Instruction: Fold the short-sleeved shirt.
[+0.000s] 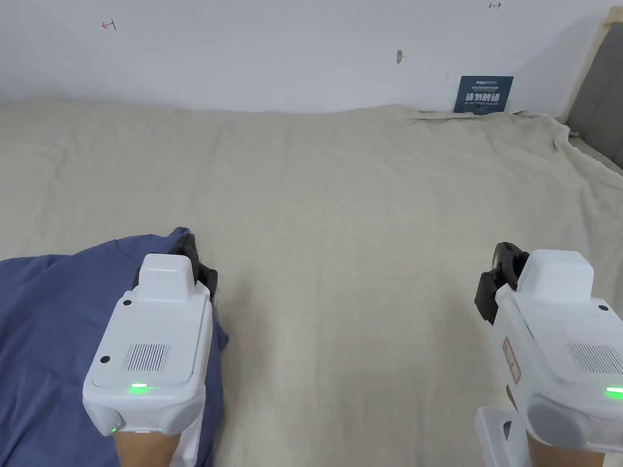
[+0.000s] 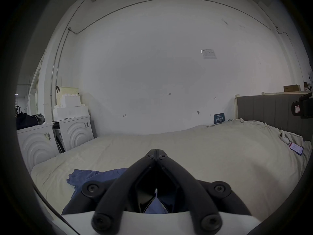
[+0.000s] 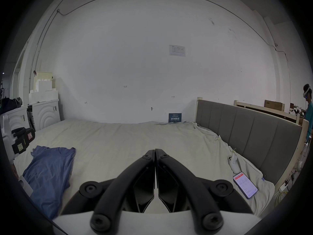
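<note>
Beige bed sheet, blue shirt crumpled near left; left gripper and right gripper both closed, empty; risked snagging sheet with shirt.

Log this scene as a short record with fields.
surface: bed with beige sheet
shirt: blue shirt, lying crumpled at the bed's left side
left tool: jaws shut, above the shirt's edge
right tool: jaws shut, holding nothing, over bare sheet
other items: phone near the headboard
fold: not yet begun
</note>
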A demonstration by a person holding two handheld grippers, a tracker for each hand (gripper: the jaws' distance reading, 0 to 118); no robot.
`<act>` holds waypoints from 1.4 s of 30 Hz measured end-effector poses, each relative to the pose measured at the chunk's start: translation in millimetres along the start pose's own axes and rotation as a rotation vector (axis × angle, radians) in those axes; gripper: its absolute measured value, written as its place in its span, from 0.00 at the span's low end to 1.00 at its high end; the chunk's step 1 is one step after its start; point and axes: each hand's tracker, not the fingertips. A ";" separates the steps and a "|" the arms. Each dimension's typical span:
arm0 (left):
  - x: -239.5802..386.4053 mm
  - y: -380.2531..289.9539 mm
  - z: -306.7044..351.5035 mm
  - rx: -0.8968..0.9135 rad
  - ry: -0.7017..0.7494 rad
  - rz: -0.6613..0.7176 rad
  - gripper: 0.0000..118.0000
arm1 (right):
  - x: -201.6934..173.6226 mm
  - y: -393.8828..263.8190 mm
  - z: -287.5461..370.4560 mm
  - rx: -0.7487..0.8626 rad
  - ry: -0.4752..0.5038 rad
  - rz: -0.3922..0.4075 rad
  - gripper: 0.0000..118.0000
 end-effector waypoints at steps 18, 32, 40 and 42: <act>-3.3 -1.5 1.5 -0.002 0.005 0.007 0.00 | 3.3 3.6 0.1 0.003 0.008 0.006 0.00; -28.3 -2.5 4.8 -0.005 0.055 0.021 0.00 | -0.1 4.5 -14.4 0.026 0.042 0.032 0.00; -95.4 -6.5 25.4 -0.020 0.215 0.015 0.00 | -57.7 13.1 -32.5 0.053 0.180 0.037 0.00; -115.0 -7.6 34.0 -0.023 0.265 0.013 0.00 | -76.8 15.2 -36.1 0.057 0.223 0.038 0.00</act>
